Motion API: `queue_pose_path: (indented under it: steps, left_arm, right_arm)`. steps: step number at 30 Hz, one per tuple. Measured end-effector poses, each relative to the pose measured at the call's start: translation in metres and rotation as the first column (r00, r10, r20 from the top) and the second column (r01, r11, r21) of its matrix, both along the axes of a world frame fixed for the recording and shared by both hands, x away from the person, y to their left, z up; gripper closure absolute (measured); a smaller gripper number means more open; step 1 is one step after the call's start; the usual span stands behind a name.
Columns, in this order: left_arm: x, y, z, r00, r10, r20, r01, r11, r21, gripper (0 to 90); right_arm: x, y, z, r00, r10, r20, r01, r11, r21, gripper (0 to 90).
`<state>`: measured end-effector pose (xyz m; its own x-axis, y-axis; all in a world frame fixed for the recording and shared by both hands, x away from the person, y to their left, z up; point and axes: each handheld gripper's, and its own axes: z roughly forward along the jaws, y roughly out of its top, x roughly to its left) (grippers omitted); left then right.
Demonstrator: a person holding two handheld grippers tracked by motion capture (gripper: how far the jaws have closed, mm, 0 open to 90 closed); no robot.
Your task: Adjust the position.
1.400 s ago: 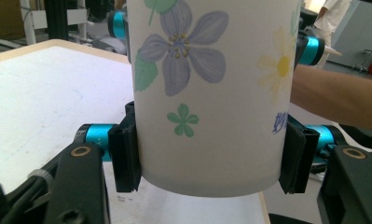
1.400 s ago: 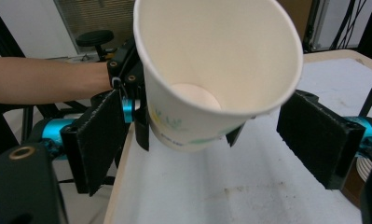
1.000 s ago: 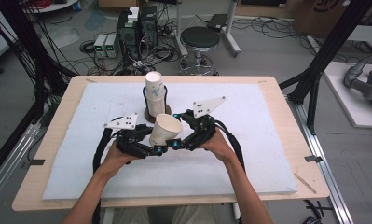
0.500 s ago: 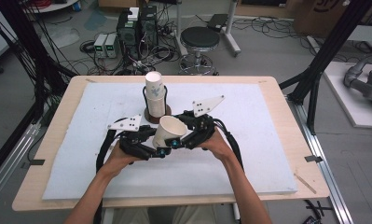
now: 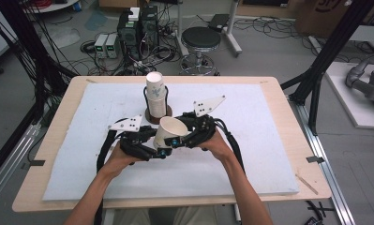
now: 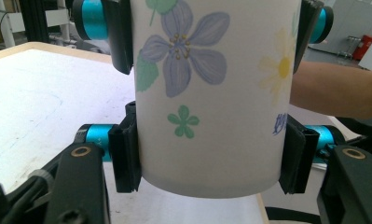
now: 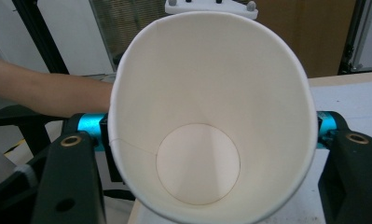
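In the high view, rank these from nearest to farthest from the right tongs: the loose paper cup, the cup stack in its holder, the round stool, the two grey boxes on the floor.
1. Loose paper cup: clamped in the right tongs, mid-table.
2. Cup stack: just behind, upright in its holder.
3. Round stool: on the floor beyond the table's far edge.
4. Grey boxes: on the floor, far left.

- The paper cup runs off the top edge in the left gripper view (rim unseen).
- The cup hides the right claw pads.
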<state>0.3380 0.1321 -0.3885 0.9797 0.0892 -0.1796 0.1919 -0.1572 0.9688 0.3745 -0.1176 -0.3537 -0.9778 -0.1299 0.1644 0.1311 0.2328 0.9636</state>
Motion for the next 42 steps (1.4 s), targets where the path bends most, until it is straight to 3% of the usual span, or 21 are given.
queue_pose_path:
  steps: [8, 9, 10, 11, 12, 16, 22, 25, 29, 31, 32, 33, 36, 37, 38, 39, 41, 42]
  left_arm:
    - [0.000, -0.001, 0.000, 0.9998, 0.011, -0.019, -0.011, 0.9999, -0.001, 34.4]
    - [0.000, -0.001, 0.000, 0.9996, 0.019, -0.021, -0.019, 0.9998, 0.004, 22.6]
    - [0.001, -0.002, -0.002, 0.9980, 0.021, -0.059, -0.021, 0.9998, 0.004, 7.5]
    - [0.001, -0.002, -0.002, 0.9980, 0.021, -0.059, -0.021, 0.9998, 0.004, 1.9]
    - [0.002, -0.002, -0.003, 0.9975, 0.019, -0.069, -0.018, 0.9998, 0.006, 1.9]
    - [0.000, -0.001, 0.000, 0.9987, 0.023, -0.045, -0.023, 0.9997, 0.004, 1.7]
    - [-0.002, 0.000, 0.001, 0.9982, 0.048, -0.034, -0.047, 0.9984, 0.031, 1.7]
    - [-0.005, 0.003, 0.003, 0.9956, 0.092, -0.017, -0.090, 0.9922, 0.086, 1.7]
    - [-0.006, 0.008, 0.005, 0.9920, 0.125, -0.012, -0.123, 0.9868, 0.105, 1.7]
    - [-0.008, 0.013, 0.006, 0.9875, 0.158, -0.002, -0.156, 0.9799, 0.124, 1.7]
    - [-0.009, 0.019, 0.006, 0.9821, 0.188, 0.009, -0.187, 0.9685, 0.164, 1.7]
    - [-0.009, 0.019, 0.006, 0.9821, 0.188, 0.009, -0.187, 0.9685, 0.164, 1.7]
    - [-0.011, 0.030, 0.005, 0.9708, 0.239, 0.013, -0.237, 0.9508, 0.199, 1.7]
    - [-0.012, 0.033, 0.005, 0.9654, 0.261, 0.015, -0.258, 0.9434, 0.209, 1.7]
    - [-0.013, 0.040, 0.005, 0.9550, 0.296, 0.020, -0.293, 0.9291, 0.226, 1.7]
    - [-0.013, 0.040, 0.005, 0.9550, 0.296, 0.020, -0.293, 0.9291, 0.226, 1.7]
    - [-0.015, 0.047, 0.005, 0.9416, 0.335, 0.031, -0.333, 0.9139, 0.232, 1.7]
    - [-0.017, 0.054, 0.005, 0.9278, 0.372, 0.032, -0.369, 0.9005, 0.230, 1.7]
  right_arm:
    - [-0.001, 0.000, 0.001, 1.0000, -0.006, 0.001, 0.006, 1.000, 0.001, 34.8]
    - [-0.001, -0.001, 0.001, 1.0000, -0.009, 0.002, 0.009, 1.000, 0.004, 34.8]
    - [-0.001, -0.002, 0.001, 0.9999, -0.015, -0.001, 0.015, 1.000, 0.005, 34.8]
    - [-0.001, -0.002, 0.001, 0.9999, -0.015, -0.001, 0.015, 1.000, 0.005, 34.8]
    - [0.000, -0.002, 0.002, 0.9999, -0.013, 0.002, 0.013, 1.000, 0.011, 34.8]
    - [0.000, -0.004, 0.003, 0.9998, -0.019, 0.004, 0.019, 1.000, 0.006, 34.7]
    - [0.000, -0.006, 0.004, 0.9995, -0.029, 0.007, 0.029, 1.000, 0.007, 34.6]
    - [0.000, -0.007, 0.004, 0.9993, -0.036, 0.012, 0.036, 0.999, 0.006, 34.5]
    - [0.000, -0.007, 0.004, 0.9985, -0.052, 0.017, 0.052, 0.999, -0.005, 34.2]
    - [0.000, -0.007, 0.004, 0.9977, -0.064, 0.022, 0.064, 0.998, -0.009, 34.3]
    - [-0.001, -0.008, 0.005, 0.9964, -0.081, 0.027, 0.081, 0.997, -0.019, 34.2]
    - [-0.001, -0.008, 0.005, 0.9955, -0.089, 0.031, 0.090, 0.996, -0.022, 34.2]
    - [-0.001, -0.009, 0.005, 0.9934, -0.109, 0.036, 0.110, 0.994, -0.025, 34.2]
    - [0.000, -0.010, 0.006, 0.9918, -0.122, 0.039, 0.123, 0.992, -0.028, 34.2]
    - [0.000, -0.010, 0.006, 0.9896, -0.135, 0.049, 0.137, 0.990, -0.036, 34.2]
    - [0.000, -0.010, 0.006, 0.9885, -0.142, 0.052, 0.144, 0.989, -0.039, 34.2]
    - [0.000, -0.011, 0.006, 0.9841, -0.167, 0.061, 0.170, 0.984, -0.054, 34.2]
    - [-0.001, -0.011, 0.006, 0.9823, -0.176, 0.065, 0.179, 0.982, -0.057, 34.2]
